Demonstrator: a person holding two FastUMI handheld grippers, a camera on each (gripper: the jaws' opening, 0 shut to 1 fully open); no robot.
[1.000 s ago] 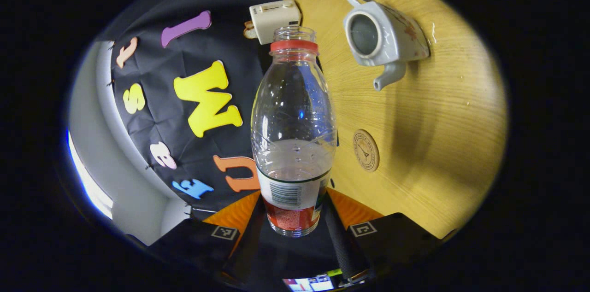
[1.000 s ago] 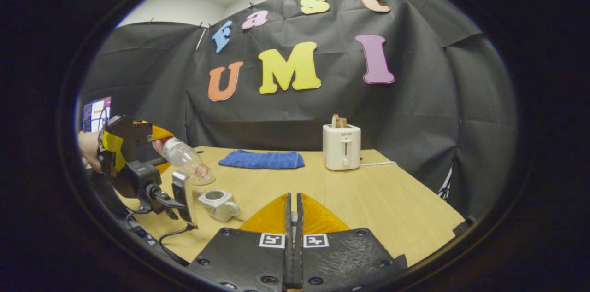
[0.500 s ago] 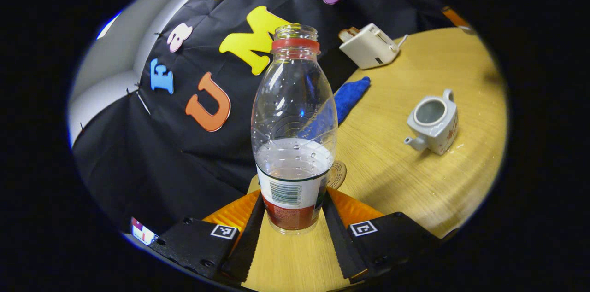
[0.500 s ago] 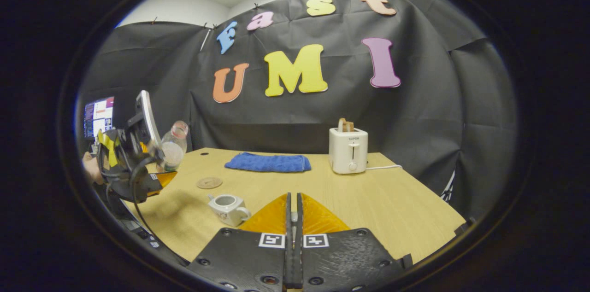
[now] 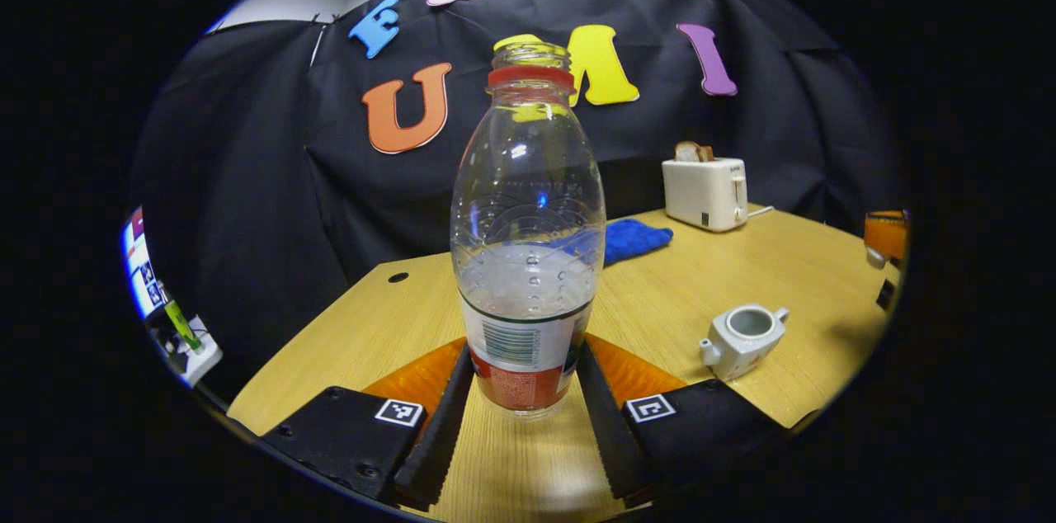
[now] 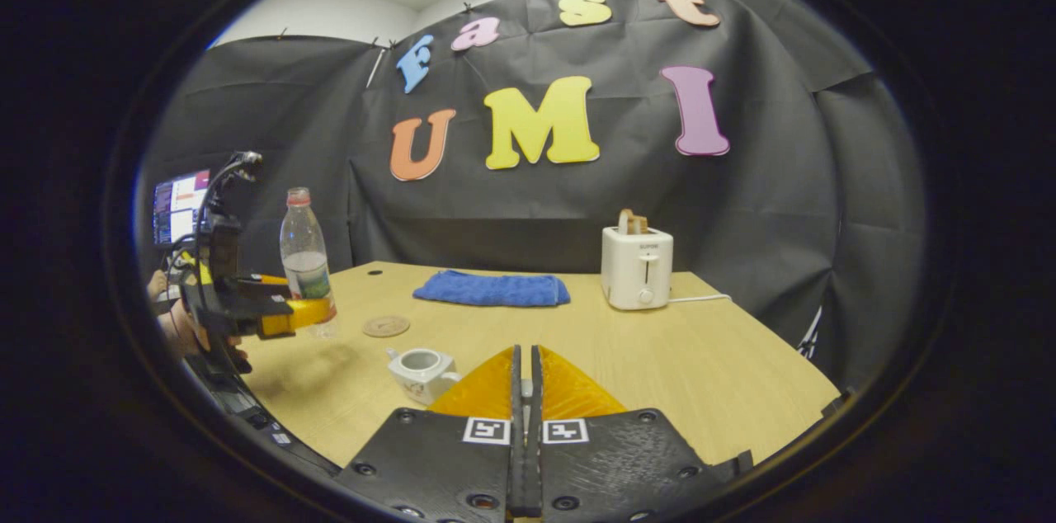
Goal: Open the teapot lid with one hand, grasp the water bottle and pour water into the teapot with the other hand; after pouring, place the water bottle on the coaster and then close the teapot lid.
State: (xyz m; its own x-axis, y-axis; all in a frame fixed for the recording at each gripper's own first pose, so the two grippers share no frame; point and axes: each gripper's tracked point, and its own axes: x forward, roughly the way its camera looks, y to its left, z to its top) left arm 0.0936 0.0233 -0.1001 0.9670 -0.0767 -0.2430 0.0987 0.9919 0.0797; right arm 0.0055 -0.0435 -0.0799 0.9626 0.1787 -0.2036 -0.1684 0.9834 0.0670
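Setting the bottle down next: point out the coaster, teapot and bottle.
round brown coaster (image 6: 386,326), right gripper view, top face
white ceramic teapot (image 5: 740,332), left gripper view, body
clear plastic water bottle (image 5: 528,209), left gripper view, upper body

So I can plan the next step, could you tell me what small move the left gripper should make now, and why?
Probably carry the bottle toward the coaster and lower it. The left gripper holds it upright, beside the coaster rather than over it, and the teapot stands open.
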